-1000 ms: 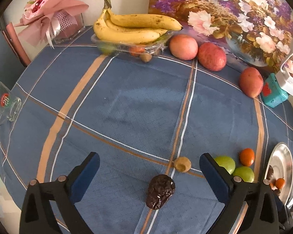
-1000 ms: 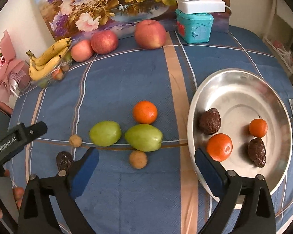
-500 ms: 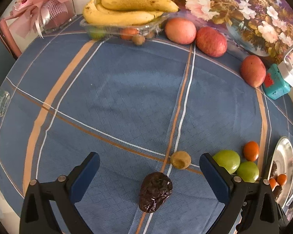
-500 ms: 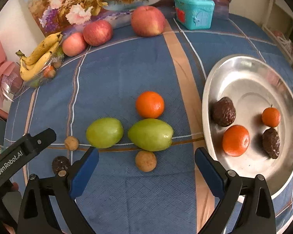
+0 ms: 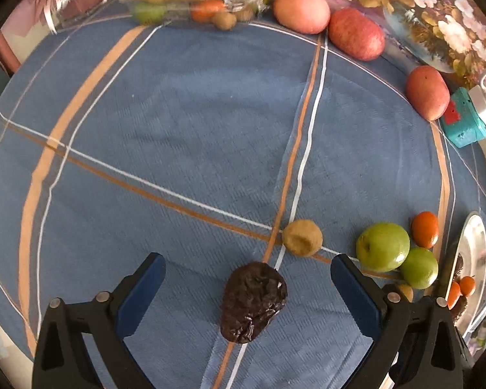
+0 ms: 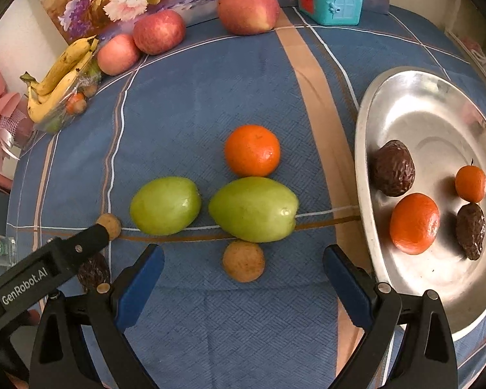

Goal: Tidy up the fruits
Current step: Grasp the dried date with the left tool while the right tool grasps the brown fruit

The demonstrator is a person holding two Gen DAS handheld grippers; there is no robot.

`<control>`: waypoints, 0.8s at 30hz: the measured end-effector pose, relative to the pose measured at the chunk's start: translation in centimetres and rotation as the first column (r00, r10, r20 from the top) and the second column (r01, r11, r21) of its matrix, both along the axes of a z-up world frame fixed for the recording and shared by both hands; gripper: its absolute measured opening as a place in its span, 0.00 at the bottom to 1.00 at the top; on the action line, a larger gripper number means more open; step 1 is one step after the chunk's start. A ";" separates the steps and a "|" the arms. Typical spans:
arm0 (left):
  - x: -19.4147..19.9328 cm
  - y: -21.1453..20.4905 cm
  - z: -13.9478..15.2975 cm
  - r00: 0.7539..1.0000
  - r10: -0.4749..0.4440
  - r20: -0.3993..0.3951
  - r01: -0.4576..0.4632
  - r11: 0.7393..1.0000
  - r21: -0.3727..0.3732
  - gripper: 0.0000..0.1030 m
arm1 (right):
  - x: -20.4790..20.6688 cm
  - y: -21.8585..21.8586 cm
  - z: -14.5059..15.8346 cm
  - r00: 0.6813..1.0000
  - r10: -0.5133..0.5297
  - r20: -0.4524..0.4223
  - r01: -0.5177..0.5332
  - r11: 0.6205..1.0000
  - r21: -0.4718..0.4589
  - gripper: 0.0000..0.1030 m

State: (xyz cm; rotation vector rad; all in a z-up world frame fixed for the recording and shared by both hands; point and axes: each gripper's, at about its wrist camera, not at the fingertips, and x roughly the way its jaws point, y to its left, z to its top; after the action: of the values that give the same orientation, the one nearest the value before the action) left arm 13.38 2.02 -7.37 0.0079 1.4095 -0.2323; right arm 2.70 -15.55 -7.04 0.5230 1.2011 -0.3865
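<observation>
Now that the left gripper (image 5: 248, 287) has closed in, jaws wide around the wrinkled passion fruit (image 5: 253, 301), gripping comes next, while the right gripper (image 6: 243, 278) hangs open and empty.

Blue tablecloth (image 5: 191, 123) with tan and white stripes; dark brown wrinkled fruit (image 5: 253, 301); silver plate (image 6: 414, 97).

Both hand-held grippers — left (image 5: 248, 278), right (image 6: 243, 270) — gape wide, empty.
</observation>
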 end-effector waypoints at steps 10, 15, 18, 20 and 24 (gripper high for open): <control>-1.3 -1.6 -0.3 0.994 -0.110 -0.018 0.110 0.994 0.021 0.48 | 0.4 0.3 0.1 1.000 0.011 -0.002 -0.011 1.000 -0.026 0.45; -1.6 -2.2 -0.1 0.994 -0.113 -0.008 0.113 0.993 0.037 0.38 | 0.2 0.0 0.4 1.000 0.020 0.005 -0.019 0.999 -0.047 0.32; -1.6 -2.1 0.4 0.995 -0.101 0.013 0.100 0.995 0.025 0.38 | 0.1 -0.2 0.7 1.000 0.021 0.016 -0.020 0.999 -0.045 0.28; -1.2 -1.5 1.5 0.996 -0.087 0.031 0.087 0.996 -0.005 0.38 | 0.0 -0.2 0.9 1.000 0.024 0.018 -0.023 0.999 -0.039 0.24; -1.5 -0.7 3.4 0.995 -0.065 0.076 0.068 0.997 -0.038 0.38 | -0.4 -0.3 1.6 0.999 0.036 0.037 -0.035 0.999 -0.020 0.24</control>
State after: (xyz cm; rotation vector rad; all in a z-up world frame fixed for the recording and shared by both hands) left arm 11.90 1.33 -4.00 0.0298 1.3315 -0.3123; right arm 2.32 -15.85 -5.40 0.4900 1.1677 -0.3560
